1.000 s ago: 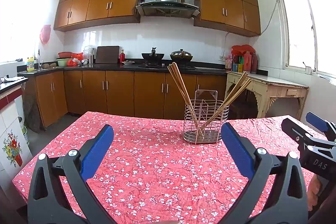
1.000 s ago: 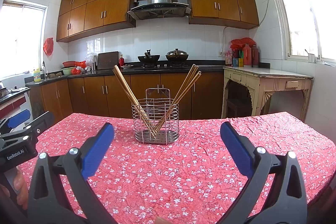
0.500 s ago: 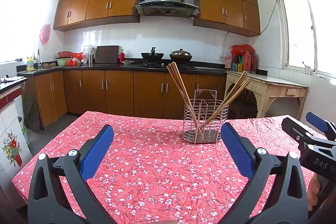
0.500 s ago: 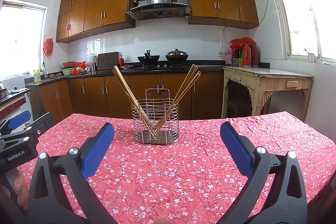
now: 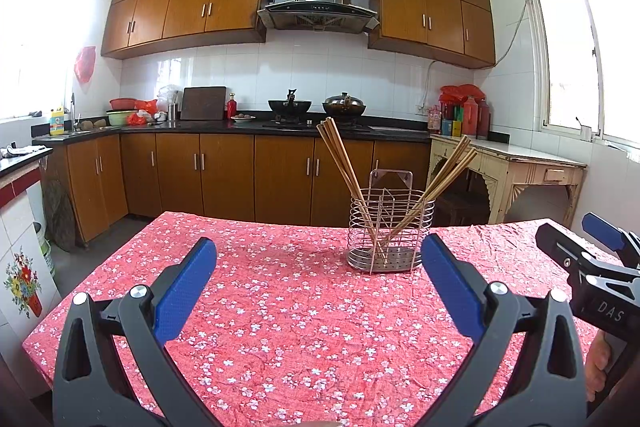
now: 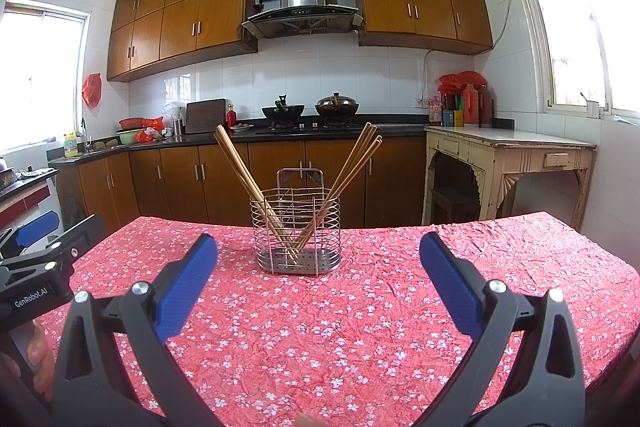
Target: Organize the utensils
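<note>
A wire utensil holder (image 5: 390, 231) stands on the table with the red floral cloth (image 5: 300, 307). Several wooden chopsticks (image 5: 344, 167) lean out of it, one bunch to the left and one to the right (image 5: 448, 171). The holder also shows in the right wrist view (image 6: 296, 231), with its chopsticks (image 6: 244, 171). My left gripper (image 5: 318, 263) is open and empty, above the cloth, short of the holder and to its left. My right gripper (image 6: 318, 259) is open and empty, facing the holder from the near side. Each gripper shows at the edge of the other's view.
Behind the table run brown kitchen cabinets (image 5: 224, 175) and a black counter with a stove and two woks (image 5: 316, 107). A cream side table (image 5: 516, 171) stands at the right under a window. The table's left edge (image 5: 92, 275) drops to the floor.
</note>
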